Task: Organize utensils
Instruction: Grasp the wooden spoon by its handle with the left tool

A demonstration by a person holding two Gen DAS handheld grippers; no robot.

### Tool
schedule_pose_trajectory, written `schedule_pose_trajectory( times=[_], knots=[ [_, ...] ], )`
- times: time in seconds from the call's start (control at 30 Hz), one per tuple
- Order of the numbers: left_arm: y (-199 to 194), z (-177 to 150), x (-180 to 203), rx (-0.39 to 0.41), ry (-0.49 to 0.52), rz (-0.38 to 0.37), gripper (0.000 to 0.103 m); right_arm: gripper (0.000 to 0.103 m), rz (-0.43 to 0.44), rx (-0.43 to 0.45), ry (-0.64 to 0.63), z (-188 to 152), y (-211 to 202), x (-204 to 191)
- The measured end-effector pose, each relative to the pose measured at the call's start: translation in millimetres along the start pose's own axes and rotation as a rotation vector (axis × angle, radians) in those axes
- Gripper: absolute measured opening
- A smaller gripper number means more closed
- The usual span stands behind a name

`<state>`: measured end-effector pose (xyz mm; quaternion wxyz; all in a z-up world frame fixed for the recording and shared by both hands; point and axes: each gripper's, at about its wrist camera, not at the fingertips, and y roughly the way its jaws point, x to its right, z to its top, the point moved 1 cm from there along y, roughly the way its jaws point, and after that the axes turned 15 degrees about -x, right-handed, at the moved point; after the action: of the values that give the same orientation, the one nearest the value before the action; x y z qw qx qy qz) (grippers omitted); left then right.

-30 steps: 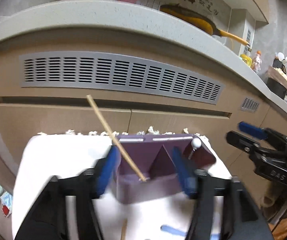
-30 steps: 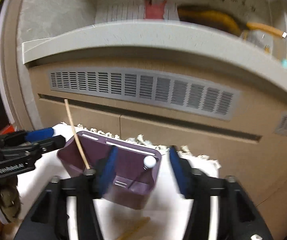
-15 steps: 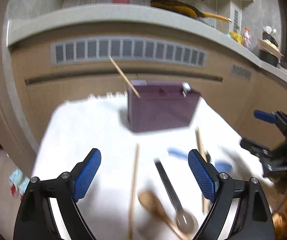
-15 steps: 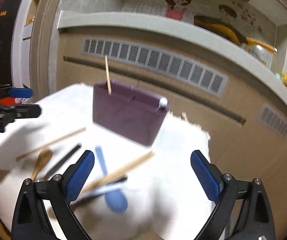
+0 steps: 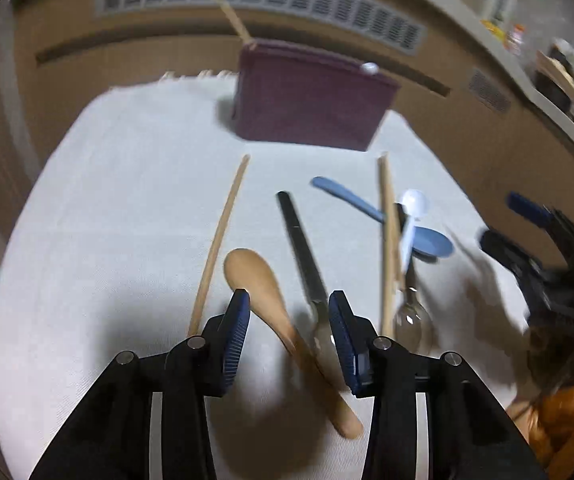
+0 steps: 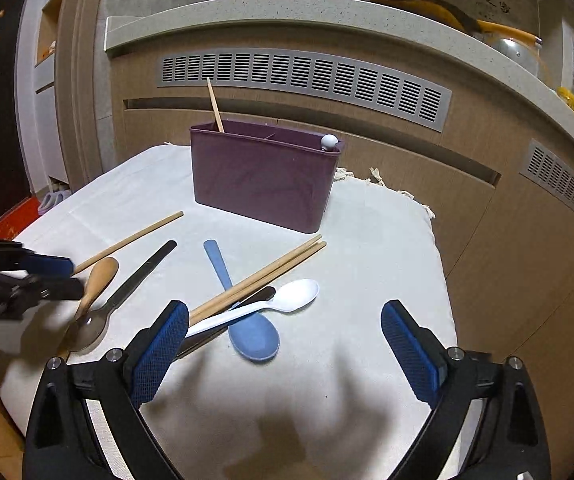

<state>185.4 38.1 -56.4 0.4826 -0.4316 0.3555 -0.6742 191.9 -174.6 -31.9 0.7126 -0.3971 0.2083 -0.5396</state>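
Observation:
A purple utensil holder (image 6: pixel 265 178) stands at the back of the white cloth (image 6: pixel 327 364), with one chopstick (image 6: pixel 215 106) and a white-tipped utensil (image 6: pixel 329 141) in it. Loose on the cloth lie a wooden spoon (image 5: pixel 275 312), a black-handled metal spoon (image 5: pixel 301 248), a single chopstick (image 5: pixel 221 236), a chopstick pair (image 6: pixel 263 280), a blue spoon (image 6: pixel 243 312) and a white spoon (image 6: pixel 267 306). My left gripper (image 5: pixel 289 322) is open, its jaws either side of the wooden spoon's handle, low over the cloth. My right gripper (image 6: pixel 285 344) is wide open and empty above the cloth.
A wooden cabinet front with grey vents (image 6: pixel 303 76) and a stone counter (image 6: pixel 327 12) rise just behind the cloth. A yellow pan (image 6: pixel 447 12) sits on the counter. The cloth's edges drop off at left and right.
Both grippers have pulled back from the purple holder and dropped toward the cloth. My left gripper has narrowed its jaws around the wooden spoon's handle. The right stays wide open.

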Motion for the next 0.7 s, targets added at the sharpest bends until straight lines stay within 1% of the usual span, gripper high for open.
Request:
schedule_pose_trajectory(
  times=[0.1,0.2,0.37,0.47,0.53,0.63,0.7],
  knots=[
    [12.6,8.6,-2.3,-0.035,-0.037,0.068,0.042,0.095,0.001,-0.002,-0.010,-3.7,1.0,-3.3],
    [22.8,13.2,-6.2,-0.063,-0.056,0.106,0.042,0.095,0.004,-0.009,-0.012,-6.5,4.5,-4.4],
    [29.9,19.4,-1.6,-0.063,-0.029,0.146,0.042,0.095,0.023,-0.031,0.007,-9.9,11.7,-1.4],
    [35.2,21.3,4.5,-0.045,0.010,0.191,0.042,0.095,0.025,-0.044,0.016,-10.8,15.8,-0.4],
    [36.1,19.4,8.0,-0.024,0.033,0.213,0.036,0.095,0.023,-0.047,0.016,-11.3,16.4,-0.1],
    [32.4,18.3,5.0,-0.003,0.019,0.182,0.035,0.095,0.016,-0.052,0.017,-11.5,17.3,1.3],
    [22.1,17.6,4.5,0.036,0.019,0.164,0.033,0.095,0.011,-0.058,0.020,-11.0,19.0,2.3]
  ],
)
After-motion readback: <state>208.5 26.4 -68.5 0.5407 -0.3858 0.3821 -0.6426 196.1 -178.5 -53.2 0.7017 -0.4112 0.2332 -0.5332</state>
